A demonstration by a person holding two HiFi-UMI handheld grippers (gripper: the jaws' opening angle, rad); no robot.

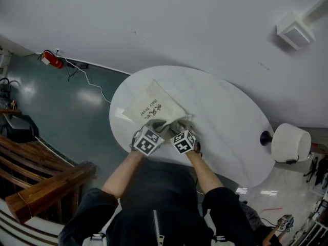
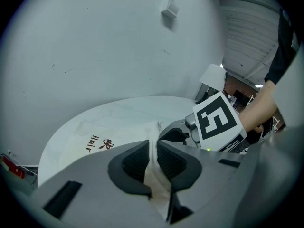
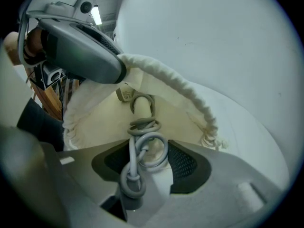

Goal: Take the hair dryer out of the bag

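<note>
Hair dryer: in bag mouth; long axis runs away from right gripper, deeper into the bag.
Bag: flat on tabletop.
Left gripper: pinching bag rim.
Right gripper: clamped on hair dryer's cord-wound end.

Bag: cream woven cloth, matt, slightly coarse, with a ruffled gathered rim.
Cord: grey, smooth, rubbery plastic with a dull sheen.
Hair dryer: cream, smooth plastic, as far as it shows.
Table: white, smooth, faintly veined like marble.
Left gripper, right gripper: grey matt plastic.
Pads: black, finely dimpled rubber.
Floor: teal, glossy, mirroring lights, at 9 o'clock in the head view.
Bench: brown slatted wood, at 8 o'clock.
</note>
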